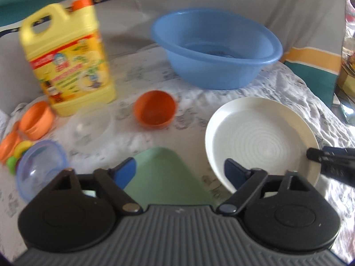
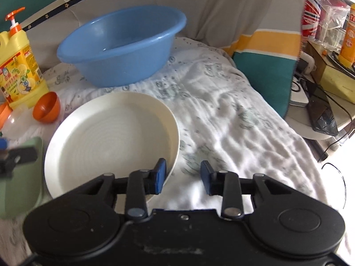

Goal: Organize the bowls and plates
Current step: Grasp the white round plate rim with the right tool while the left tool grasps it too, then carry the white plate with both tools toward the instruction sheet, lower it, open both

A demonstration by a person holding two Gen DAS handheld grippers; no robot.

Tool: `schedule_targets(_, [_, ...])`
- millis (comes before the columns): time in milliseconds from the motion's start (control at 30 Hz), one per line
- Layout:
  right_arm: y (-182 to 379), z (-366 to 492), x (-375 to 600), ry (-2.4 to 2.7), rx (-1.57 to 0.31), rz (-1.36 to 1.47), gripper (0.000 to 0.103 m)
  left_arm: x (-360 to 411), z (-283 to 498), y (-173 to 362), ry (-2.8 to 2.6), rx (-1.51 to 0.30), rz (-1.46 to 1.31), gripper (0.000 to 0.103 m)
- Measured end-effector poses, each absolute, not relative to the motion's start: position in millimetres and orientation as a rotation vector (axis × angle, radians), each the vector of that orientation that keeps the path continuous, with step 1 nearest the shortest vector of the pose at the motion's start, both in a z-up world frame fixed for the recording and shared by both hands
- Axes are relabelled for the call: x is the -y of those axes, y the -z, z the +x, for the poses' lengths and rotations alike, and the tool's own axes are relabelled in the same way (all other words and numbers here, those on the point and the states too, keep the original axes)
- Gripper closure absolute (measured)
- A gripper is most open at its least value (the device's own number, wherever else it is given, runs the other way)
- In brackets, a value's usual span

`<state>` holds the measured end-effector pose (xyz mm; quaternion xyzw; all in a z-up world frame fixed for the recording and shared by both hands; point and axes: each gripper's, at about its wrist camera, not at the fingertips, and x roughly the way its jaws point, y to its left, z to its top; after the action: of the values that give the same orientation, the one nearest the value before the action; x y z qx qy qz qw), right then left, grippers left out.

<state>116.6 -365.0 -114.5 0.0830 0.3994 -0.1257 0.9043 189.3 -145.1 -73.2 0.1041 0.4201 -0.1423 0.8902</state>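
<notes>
The left gripper (image 1: 179, 170) hung with its jaws released, a green plate (image 1: 168, 177) lying between them on the white cloth (image 2: 233, 122). The right gripper (image 2: 183, 175) was released too, its left jaw over the near rim of the white plate (image 2: 111, 144), with the blue basin (image 2: 122, 44) well beyond and the orange bowl (image 1: 155, 109) ahead of the left jaws.

yellow detergent jug (image 1: 68, 55), blue basin (image 1: 216, 48)
</notes>
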Motion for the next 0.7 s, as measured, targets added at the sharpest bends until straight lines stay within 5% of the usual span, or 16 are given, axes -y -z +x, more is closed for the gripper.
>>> schedule_targets(300, [113, 105, 372, 0.220, -0.821, 0.161, 0.065, 191, 220, 99, 0.412, -0.956, 0.261, 0.046])
schedule_targets(700, [113, 132, 377, 0.188, -0.800, 0.197, 0.072, 200, 223, 104, 0.442, -0.970, 0.271, 0.042])
